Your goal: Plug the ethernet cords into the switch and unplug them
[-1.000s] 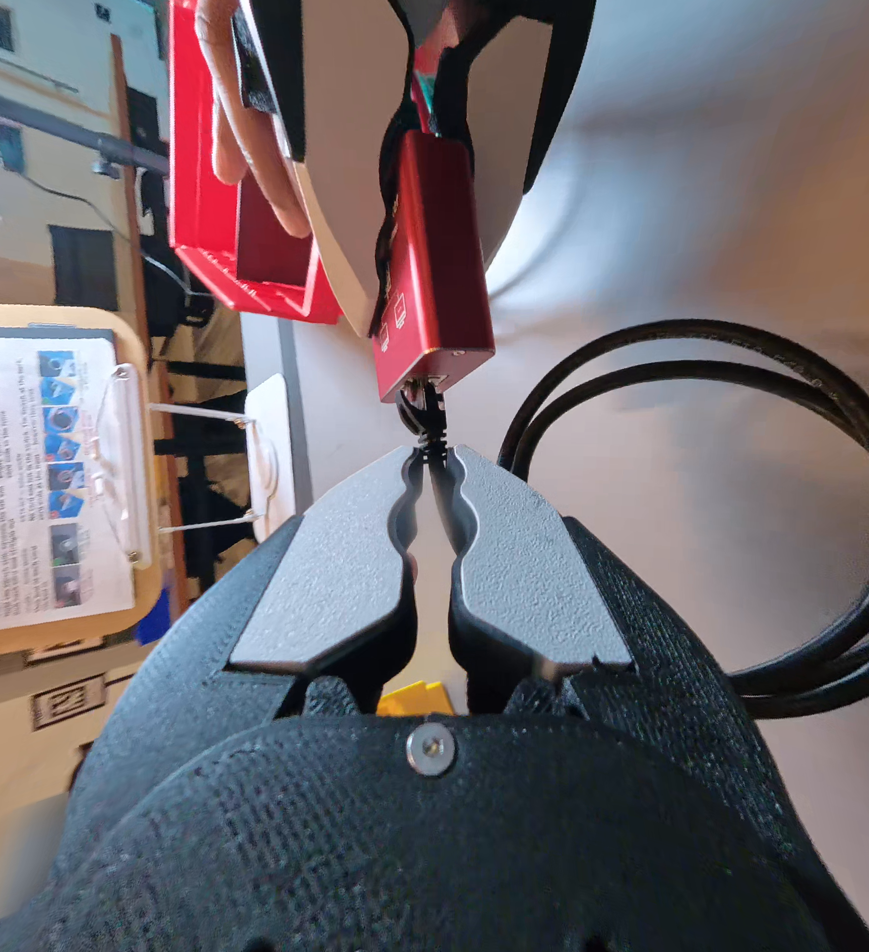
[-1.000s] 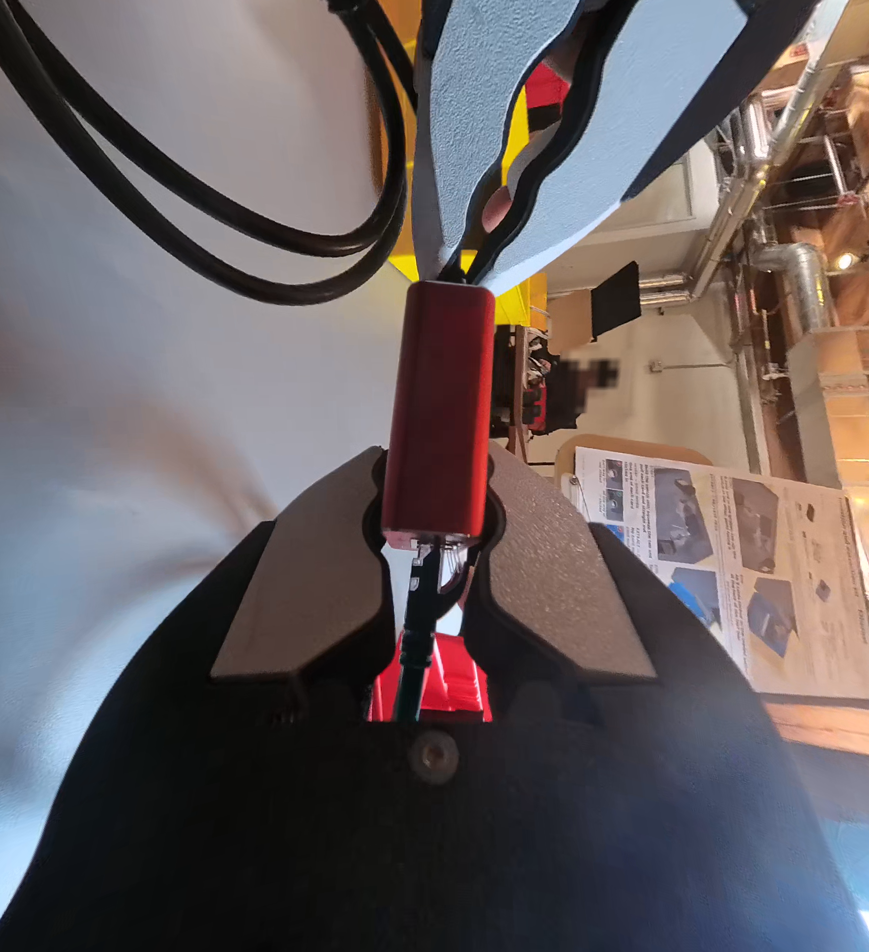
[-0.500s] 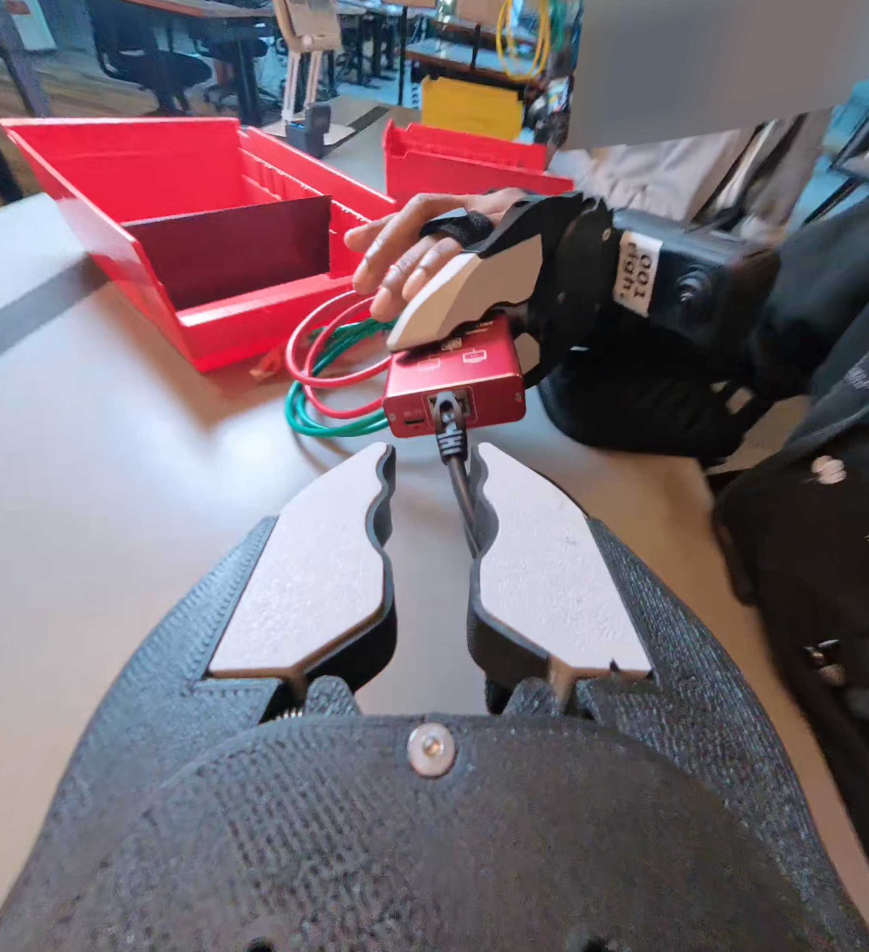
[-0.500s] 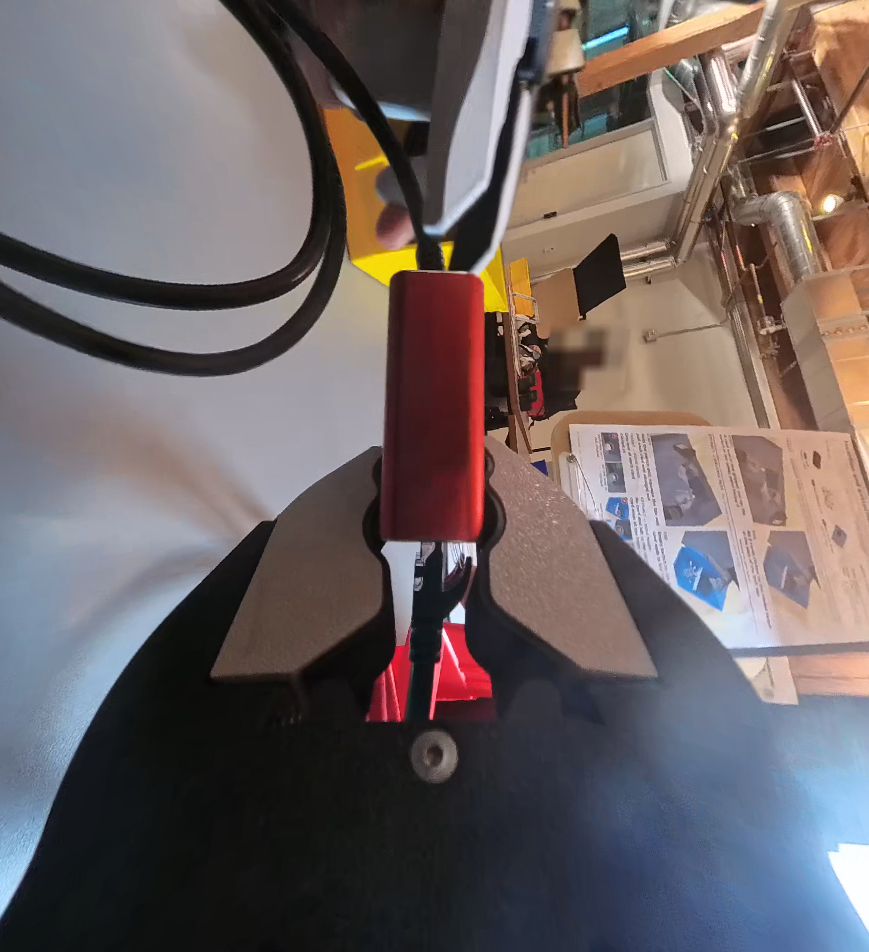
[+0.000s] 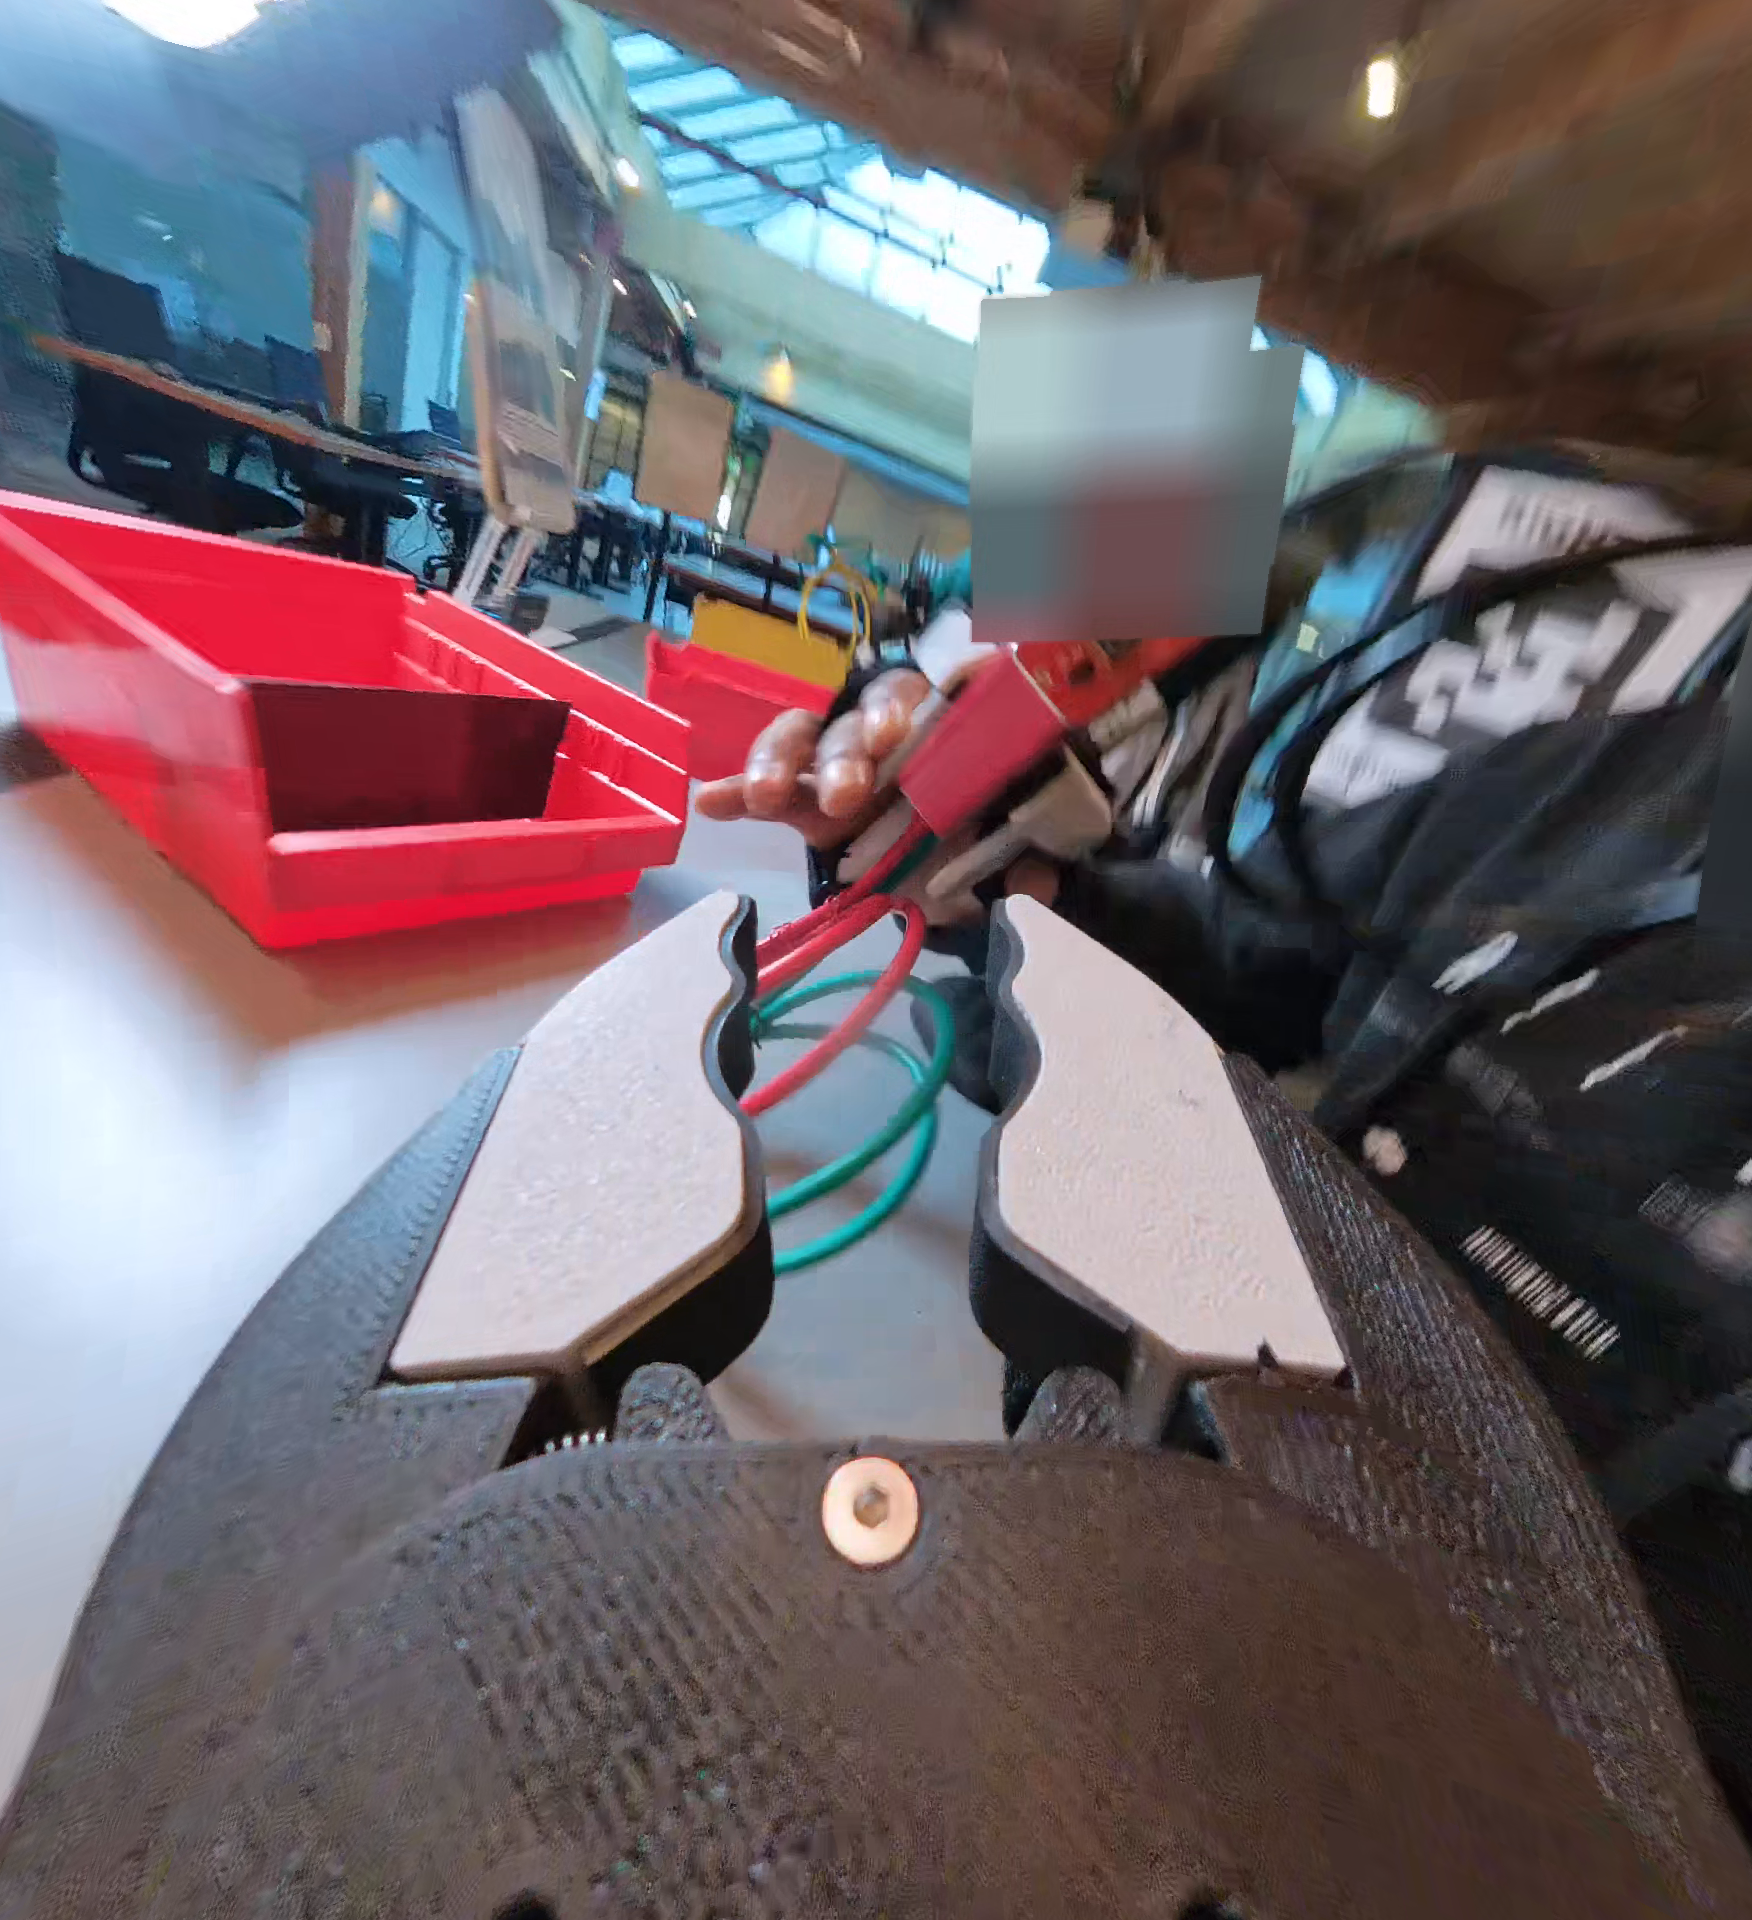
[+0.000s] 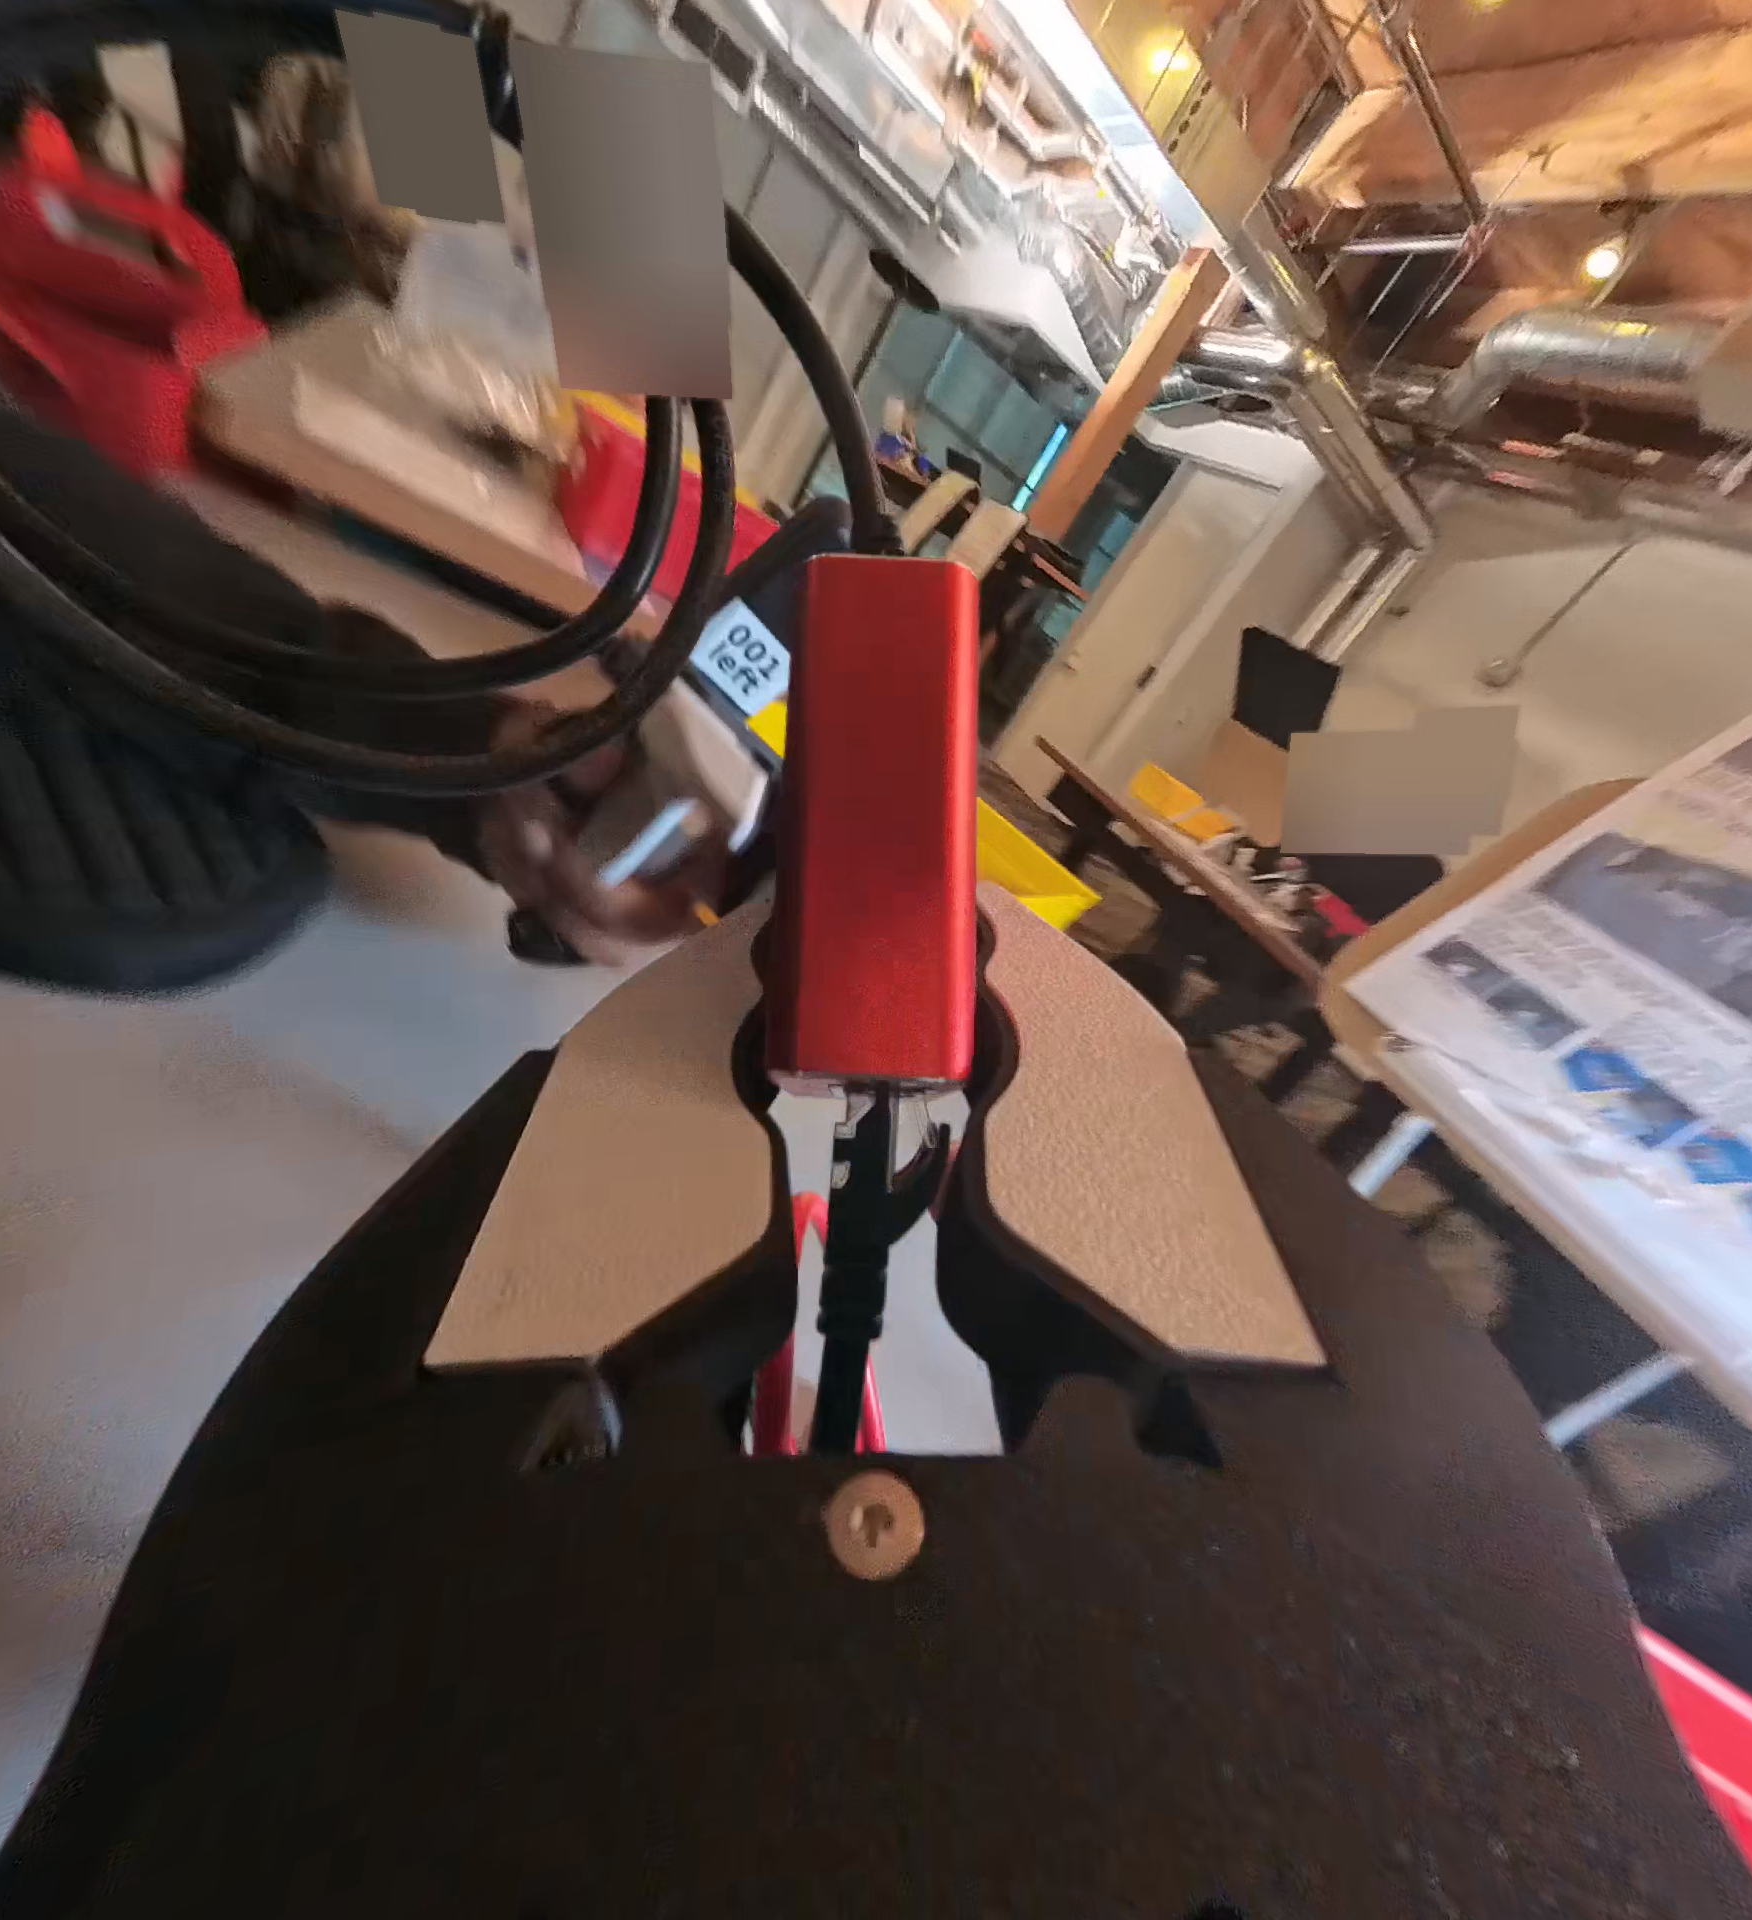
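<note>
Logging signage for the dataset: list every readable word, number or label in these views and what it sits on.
I won't quote writing; these bear it.
White sticker on the left gripper: short print.
Poster at right: print small, blurred.
Black-and-white marker panel: blurred pattern.
Red switch: none visible.

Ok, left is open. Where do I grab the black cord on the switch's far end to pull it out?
Probably by its boot, right at the switch, not higher up the cord. The right gripper clamps the other end, so bring the left gripper in from the far end, in line with the switch.
</note>
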Demonstrator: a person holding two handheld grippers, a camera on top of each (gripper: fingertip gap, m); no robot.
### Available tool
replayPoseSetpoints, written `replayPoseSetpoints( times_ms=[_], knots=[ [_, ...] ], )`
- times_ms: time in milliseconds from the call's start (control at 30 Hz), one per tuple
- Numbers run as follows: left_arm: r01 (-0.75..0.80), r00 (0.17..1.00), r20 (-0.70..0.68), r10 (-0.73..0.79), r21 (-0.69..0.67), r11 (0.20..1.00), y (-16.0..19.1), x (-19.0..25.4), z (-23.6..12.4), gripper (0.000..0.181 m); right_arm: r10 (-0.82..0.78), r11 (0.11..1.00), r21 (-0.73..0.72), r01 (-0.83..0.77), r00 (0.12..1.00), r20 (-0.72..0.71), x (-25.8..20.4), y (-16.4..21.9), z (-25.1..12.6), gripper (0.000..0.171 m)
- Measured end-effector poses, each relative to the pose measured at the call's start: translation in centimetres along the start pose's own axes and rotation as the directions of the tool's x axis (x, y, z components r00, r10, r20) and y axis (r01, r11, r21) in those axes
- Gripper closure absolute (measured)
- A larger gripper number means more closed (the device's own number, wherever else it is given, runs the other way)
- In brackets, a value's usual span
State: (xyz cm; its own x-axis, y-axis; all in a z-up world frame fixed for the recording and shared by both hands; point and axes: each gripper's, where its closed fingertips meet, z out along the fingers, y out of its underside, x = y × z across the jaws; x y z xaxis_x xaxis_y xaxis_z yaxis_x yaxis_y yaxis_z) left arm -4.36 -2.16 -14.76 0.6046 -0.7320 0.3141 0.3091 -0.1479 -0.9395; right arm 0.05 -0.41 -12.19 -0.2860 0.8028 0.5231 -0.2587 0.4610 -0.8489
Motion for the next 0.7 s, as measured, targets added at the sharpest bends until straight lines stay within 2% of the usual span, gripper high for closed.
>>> replayPoseSetpoints(
  times_ms=[67, 133, 233, 333, 433, 600, 700],
  knots=[
    [-0.121, 0.992, -0.034, 0.119, -0.057, 0.991, 0.4, 2.3, 2.2, 0.132, 0.126, 0.991, 0.032, -0.127, 0.992, 0.028, -0.5, -1.0, 0.7, 0.142],
    [-0.177, 0.984, -0.024, 0.176, -0.022, 0.984, -0.7, 3.6, 3.6, 0.134, 0.229, 0.972, 0.046, -0.232, 0.972, 0.056, -1.0, -1.7, 1.4, 0.142],
    [-0.188, 0.982, 0.014, 0.188, 0.063, 0.980, -2.5, 4.0, 3.5, 0.153, 0.343, 0.939, -0.009, -0.343, 0.937, 0.064, -1.5, -1.3, 2.2, 0.142],
    [-0.163, 0.987, 0.012, 0.162, 0.028, 0.986, -1.8, 3.8, 3.0, 0.154, 0.421, 0.905, -0.110, -0.411, 0.901, 0.100, -2.4, -0.3, 2.5, 0.142],
    [-0.127, 0.991, 0.032, 0.127, -0.015, 0.992, -1.3, 3.4, 2.8, 0.154, 0.454, 0.886, -0.166, -0.433, 0.884, 0.115, -2.6, 0.4, 2.5, 0.142],
    [-0.155, 0.979, 0.122, 0.163, -0.078, 0.985, -1.5, 2.3, 1.8, 0.154, 0.408, 0.900, -0.204, -0.385, 0.909, 0.087, -0.1, 0.0, 0.9, 0.125],
    [-0.145, 0.971, 0.174, 0.165, -0.122, 0.982, -1.3, 1.8, 1.7, 0.155, 0.335, 0.894, -0.357, -0.270, 0.933, 0.134, 0.1, 0.1, -0.2, 0.117]
  ],
)
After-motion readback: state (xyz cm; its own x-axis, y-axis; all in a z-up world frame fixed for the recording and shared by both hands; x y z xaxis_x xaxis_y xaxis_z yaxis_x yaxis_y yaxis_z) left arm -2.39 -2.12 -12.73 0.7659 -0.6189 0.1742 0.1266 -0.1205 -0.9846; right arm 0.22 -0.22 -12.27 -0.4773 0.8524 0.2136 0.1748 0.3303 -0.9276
